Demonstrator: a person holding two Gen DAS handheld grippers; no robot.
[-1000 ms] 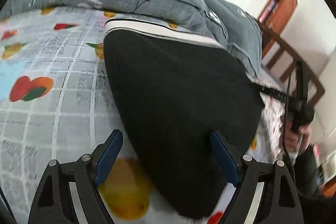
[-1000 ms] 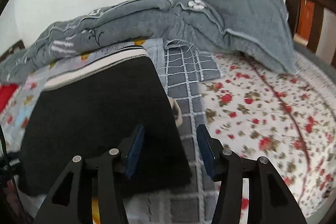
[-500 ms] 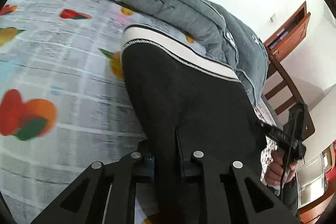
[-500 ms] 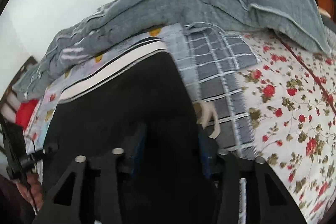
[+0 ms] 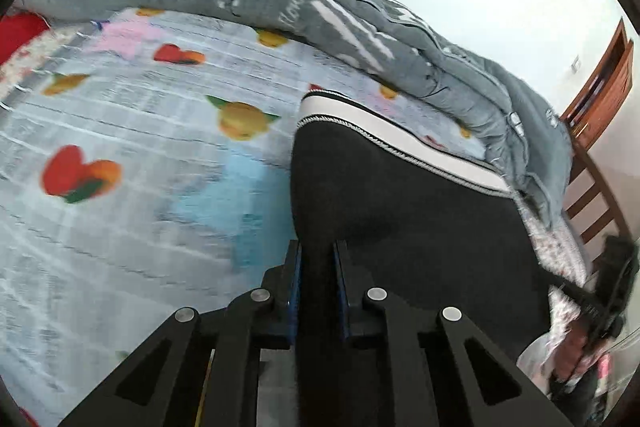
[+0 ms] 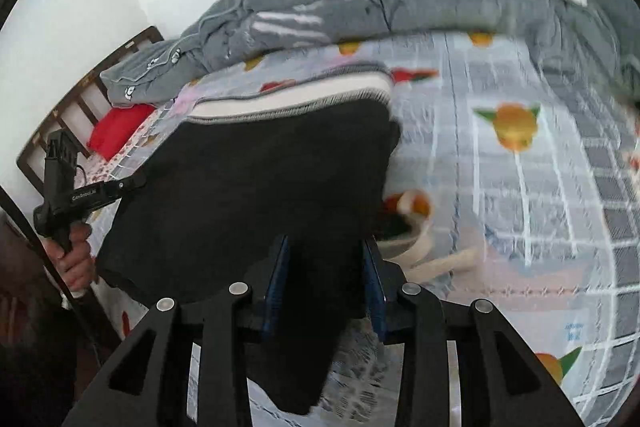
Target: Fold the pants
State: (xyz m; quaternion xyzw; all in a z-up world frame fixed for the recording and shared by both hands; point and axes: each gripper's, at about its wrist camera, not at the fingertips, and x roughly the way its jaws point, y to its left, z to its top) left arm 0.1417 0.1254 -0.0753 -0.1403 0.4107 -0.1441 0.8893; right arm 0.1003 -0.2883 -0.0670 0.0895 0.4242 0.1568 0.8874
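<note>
The black pants with a white striped waistband lie on the fruit-print bed sheet. My left gripper is shut on the near left edge of the pants, which hang lifted from it. In the right wrist view the pants stretch from my right gripper, which is shut on their near right edge, and a white drawstring trails beside them. The left hand-held gripper shows at the left there.
A grey quilt is bunched along the far side of the bed by the white wall. A red pillow and a wooden bed frame are at one end. A wooden door frame stands at the right.
Both grippers went from open around the pants' near edge to shut on it. The edge is now lifted off the sheet, and both views have swung.
</note>
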